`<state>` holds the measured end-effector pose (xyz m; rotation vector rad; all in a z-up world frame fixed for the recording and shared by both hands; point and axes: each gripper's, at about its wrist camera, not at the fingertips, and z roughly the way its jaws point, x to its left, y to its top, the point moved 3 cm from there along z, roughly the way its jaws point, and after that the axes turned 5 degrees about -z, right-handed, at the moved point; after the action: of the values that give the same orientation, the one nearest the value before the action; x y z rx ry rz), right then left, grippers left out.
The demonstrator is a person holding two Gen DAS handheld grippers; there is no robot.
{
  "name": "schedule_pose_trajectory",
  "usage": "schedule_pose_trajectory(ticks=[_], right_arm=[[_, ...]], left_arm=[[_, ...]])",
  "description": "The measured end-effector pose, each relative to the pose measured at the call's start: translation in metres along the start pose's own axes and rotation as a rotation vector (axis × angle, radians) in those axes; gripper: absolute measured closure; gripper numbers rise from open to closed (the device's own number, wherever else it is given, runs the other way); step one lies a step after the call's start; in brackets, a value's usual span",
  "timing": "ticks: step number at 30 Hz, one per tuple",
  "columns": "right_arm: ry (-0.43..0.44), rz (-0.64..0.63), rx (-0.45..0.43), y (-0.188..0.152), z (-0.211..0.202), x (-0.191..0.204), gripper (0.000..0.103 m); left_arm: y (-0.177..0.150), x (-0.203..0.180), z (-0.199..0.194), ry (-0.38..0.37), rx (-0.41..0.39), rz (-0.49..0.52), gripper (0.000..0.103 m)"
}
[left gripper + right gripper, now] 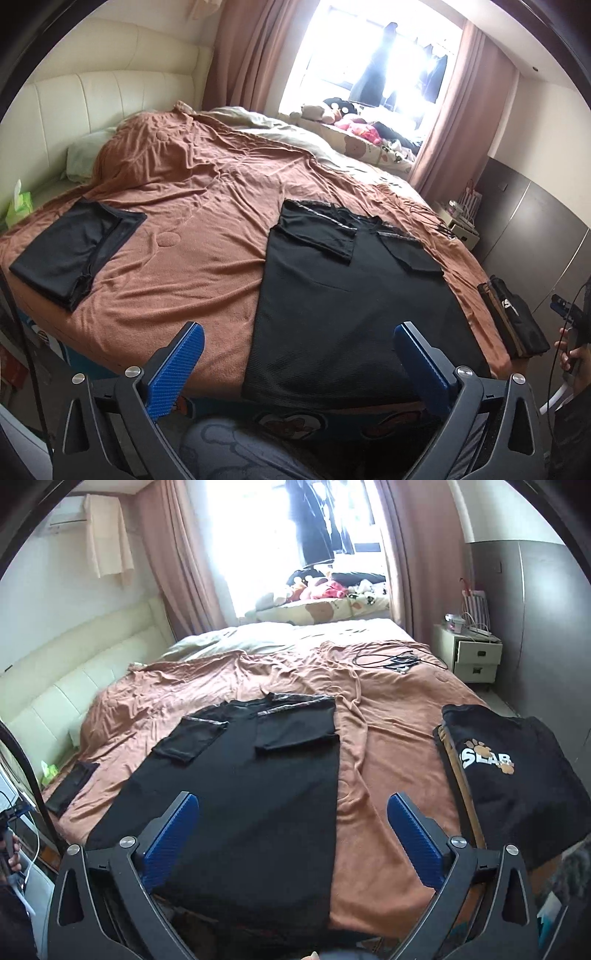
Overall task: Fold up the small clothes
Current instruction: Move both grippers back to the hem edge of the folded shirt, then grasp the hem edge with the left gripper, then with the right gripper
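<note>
"SLAB" print [487, 757] on black garment [517, 775]

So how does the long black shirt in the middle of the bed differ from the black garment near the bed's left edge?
The long black shirt is only part-folded: sides and sleeves turned in, full length still stretched out. The black garment near the left edge is already a compact rectangle. The shirt is far larger as it lies and shows grey trim at the shoulders; the garment looks plain. Both lie flat on the brown bedspread, untouched.
</note>
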<state>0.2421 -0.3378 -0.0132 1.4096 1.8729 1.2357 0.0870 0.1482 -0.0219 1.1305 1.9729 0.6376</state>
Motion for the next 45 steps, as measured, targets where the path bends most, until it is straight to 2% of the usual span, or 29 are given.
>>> schedule_pose_trajectory(ticks=[7,15,24,31,34,36,45], right_arm=[[-0.022,-0.017,0.0,-0.035,-0.018,0.01,0.001],[-0.073,0.017,0.071,-0.053,-0.004,0.014,0.001],[-0.072,0.117,0.2,-0.066,0.046,0.022,0.0],[-0.042,0.183,0.257,-0.072,0.078,0.016,0.0],[-0.035,0.191,0.288,-0.078,0.089,0.012,0.0],[-0.039,0.21,0.306,-0.082,0.096,0.006,0.0],[-0.015,0.283,0.323,-0.094,0.117,-0.007,0.0]], left_arm=[[-0.018,-0.005,0.002,-0.05,0.01,0.019,0.0],[-0.037,0.006,0.015,-0.073,0.035,-0.004,0.0],[-0.051,0.024,0.042,-0.061,0.077,-0.049,0.0],[-0.062,0.047,0.071,-0.035,0.121,-0.105,0.001],[-0.065,0.056,0.083,-0.031,0.138,-0.126,0.01],[-0.067,0.064,0.092,-0.025,0.16,-0.152,0.023],[-0.086,0.086,0.136,-0.036,0.265,-0.24,0.051]])
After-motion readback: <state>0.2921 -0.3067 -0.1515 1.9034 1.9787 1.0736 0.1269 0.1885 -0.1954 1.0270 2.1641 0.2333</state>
